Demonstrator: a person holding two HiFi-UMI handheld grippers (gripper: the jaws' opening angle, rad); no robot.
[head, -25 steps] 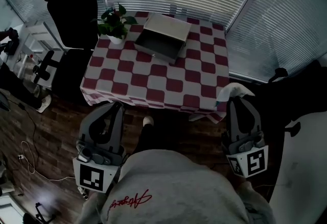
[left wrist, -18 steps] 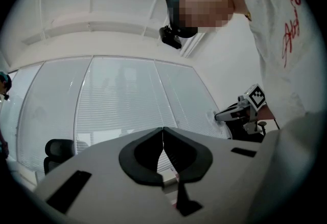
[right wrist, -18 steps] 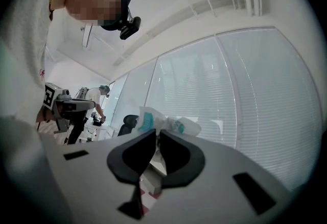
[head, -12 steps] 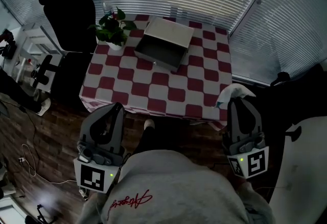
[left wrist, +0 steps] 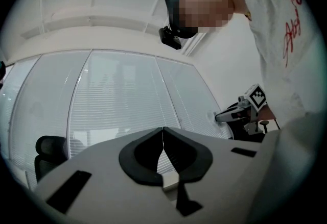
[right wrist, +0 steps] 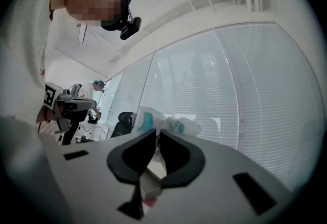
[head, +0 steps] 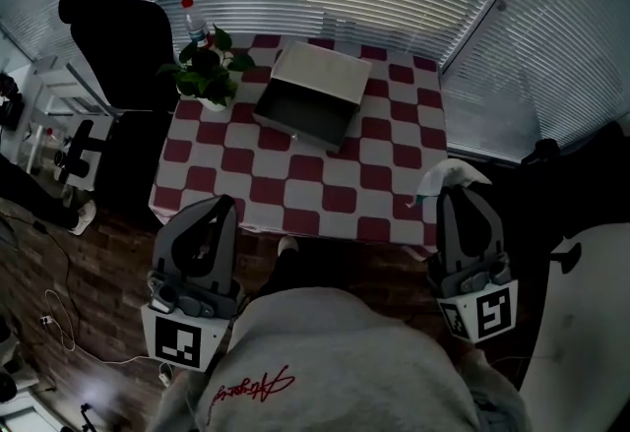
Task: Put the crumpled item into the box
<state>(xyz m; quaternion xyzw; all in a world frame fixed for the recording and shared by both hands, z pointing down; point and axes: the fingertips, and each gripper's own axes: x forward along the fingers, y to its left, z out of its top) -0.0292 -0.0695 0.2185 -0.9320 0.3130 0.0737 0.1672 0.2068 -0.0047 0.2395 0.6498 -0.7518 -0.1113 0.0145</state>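
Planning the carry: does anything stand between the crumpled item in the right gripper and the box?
Nothing visible does. From the crumpled item in the right gripper to the box lies only bare checkered tablecloth; the plant stands left of the box, off that line.

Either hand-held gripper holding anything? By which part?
Right hand-held gripper pinches the crumpled item by its near end; left hand-held gripper is shut, empty.

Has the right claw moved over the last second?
Yes: the right claw, shut on the crumpled item, has advanced further past the table's near edge, toward the box.
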